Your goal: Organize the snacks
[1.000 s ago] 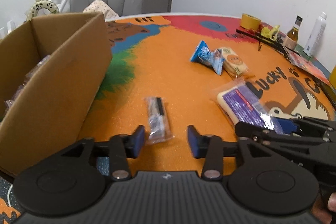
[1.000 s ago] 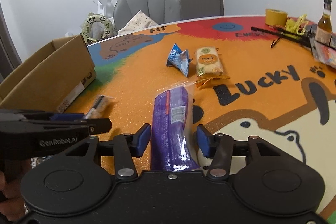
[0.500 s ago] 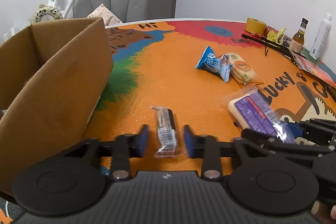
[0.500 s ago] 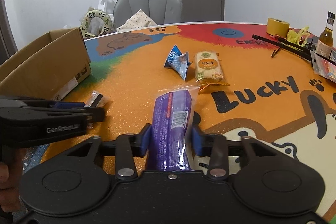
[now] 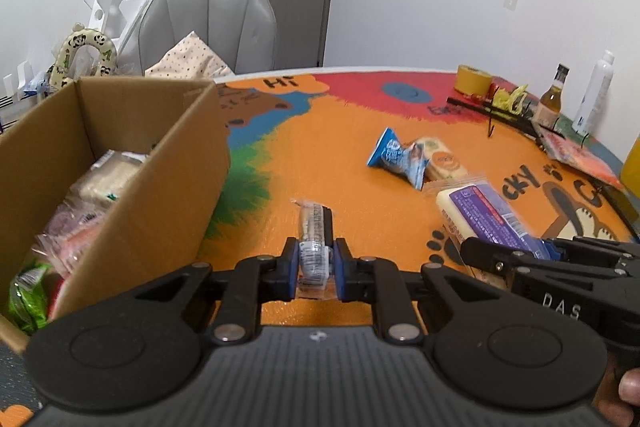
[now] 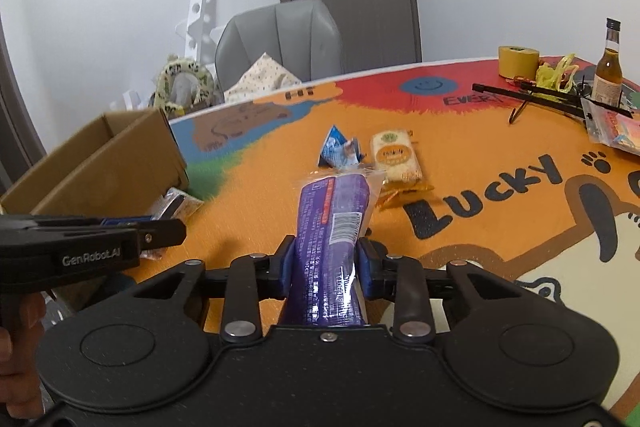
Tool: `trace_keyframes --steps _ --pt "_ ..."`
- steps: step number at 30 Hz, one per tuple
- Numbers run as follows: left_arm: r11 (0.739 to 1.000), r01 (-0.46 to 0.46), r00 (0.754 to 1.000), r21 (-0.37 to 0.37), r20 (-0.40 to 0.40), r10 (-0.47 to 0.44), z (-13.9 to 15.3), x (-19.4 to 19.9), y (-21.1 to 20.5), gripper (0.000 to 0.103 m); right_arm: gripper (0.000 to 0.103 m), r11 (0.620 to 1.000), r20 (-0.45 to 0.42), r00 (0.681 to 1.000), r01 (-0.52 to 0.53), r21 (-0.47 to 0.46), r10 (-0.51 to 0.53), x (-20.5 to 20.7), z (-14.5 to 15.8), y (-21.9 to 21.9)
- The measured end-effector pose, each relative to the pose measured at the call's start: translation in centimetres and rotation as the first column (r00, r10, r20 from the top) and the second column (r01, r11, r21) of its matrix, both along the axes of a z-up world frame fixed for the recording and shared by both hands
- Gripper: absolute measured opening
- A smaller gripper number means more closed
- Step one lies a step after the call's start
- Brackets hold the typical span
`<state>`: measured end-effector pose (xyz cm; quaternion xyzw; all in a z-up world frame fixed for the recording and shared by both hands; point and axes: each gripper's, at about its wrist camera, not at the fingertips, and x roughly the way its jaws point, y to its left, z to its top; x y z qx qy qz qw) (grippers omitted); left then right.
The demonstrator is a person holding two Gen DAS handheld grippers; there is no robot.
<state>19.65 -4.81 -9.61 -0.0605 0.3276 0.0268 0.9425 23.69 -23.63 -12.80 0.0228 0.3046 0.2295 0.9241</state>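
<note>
My left gripper (image 5: 315,267) is shut on a small clear-wrapped snack bar (image 5: 313,233) and holds it above the table, right of the open cardboard box (image 5: 176,187), which holds several snack packs. My right gripper (image 6: 325,263) is shut on a long purple snack pack (image 6: 334,227), also lifted; that pack shows in the left wrist view (image 5: 488,211). A blue triangular pack (image 6: 338,149) and an orange-labelled cracker pack (image 6: 396,157) lie together mid-table, beyond both grippers. The box shows at the left of the right wrist view (image 6: 116,163).
The table carries a colourful orange mat (image 6: 480,147). At the far right stand a yellow tape roll (image 6: 518,61), a black hanger (image 6: 532,99), a brown bottle (image 6: 610,71) and a white spray bottle (image 5: 592,95). A grey chair (image 5: 208,23) stands behind the table.
Both grippers closed: the left one onto the small snack bar, the right one onto the purple pack. Both have risen off the table with their snacks.
</note>
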Motion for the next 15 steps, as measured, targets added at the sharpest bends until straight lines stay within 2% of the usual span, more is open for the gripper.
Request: trace_keyframes --steps 15 --pt "1.000 0.010 0.996 0.001 0.092 -0.010 4.0 -2.1 1.7 0.017 0.029 0.999 0.105 0.994 -0.033 0.028 0.029 -1.1 3.8 1.6"
